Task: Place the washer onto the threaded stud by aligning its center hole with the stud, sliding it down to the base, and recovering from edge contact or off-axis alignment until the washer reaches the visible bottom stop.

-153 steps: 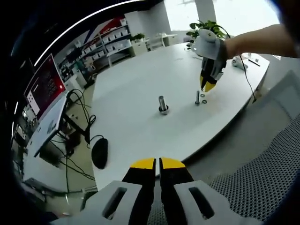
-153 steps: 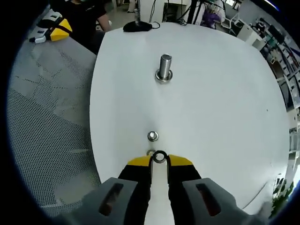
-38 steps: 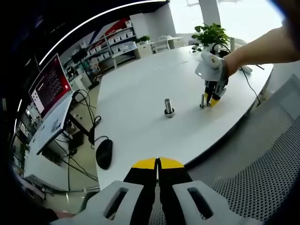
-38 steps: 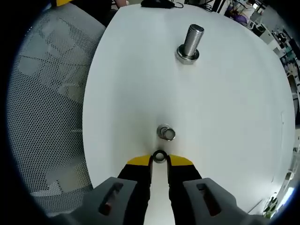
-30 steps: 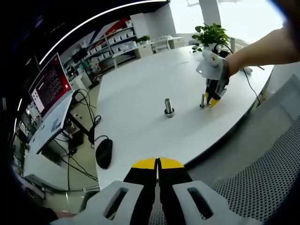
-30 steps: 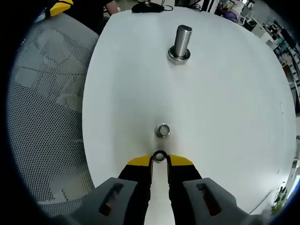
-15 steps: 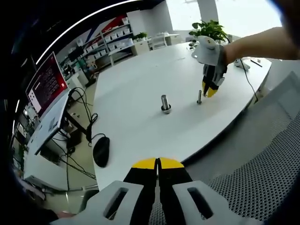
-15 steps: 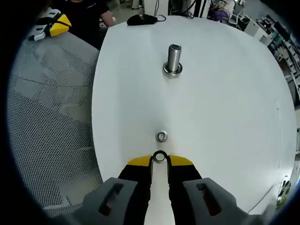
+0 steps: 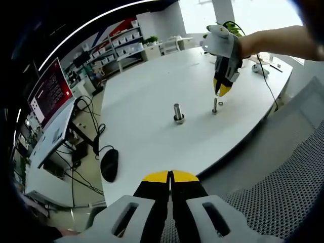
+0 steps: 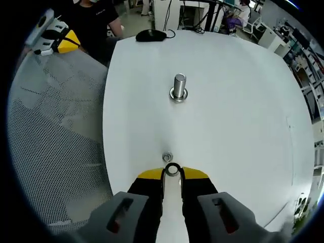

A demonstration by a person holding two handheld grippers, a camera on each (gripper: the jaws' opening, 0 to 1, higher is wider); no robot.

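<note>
Right gripper [image 10: 172,174] lifted w/ washer [image 10: 172,169]; left gripper view: monitor [image 9: 49,93].

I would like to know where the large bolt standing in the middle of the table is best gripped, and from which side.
Probably by its upper shank, with the jaws on opposite sides, coming down from above. The bolt stands upright on the table, and the wide collar at its base lies flat on the surface, leaving little to pinch. The right gripper already holds a washer.
</note>
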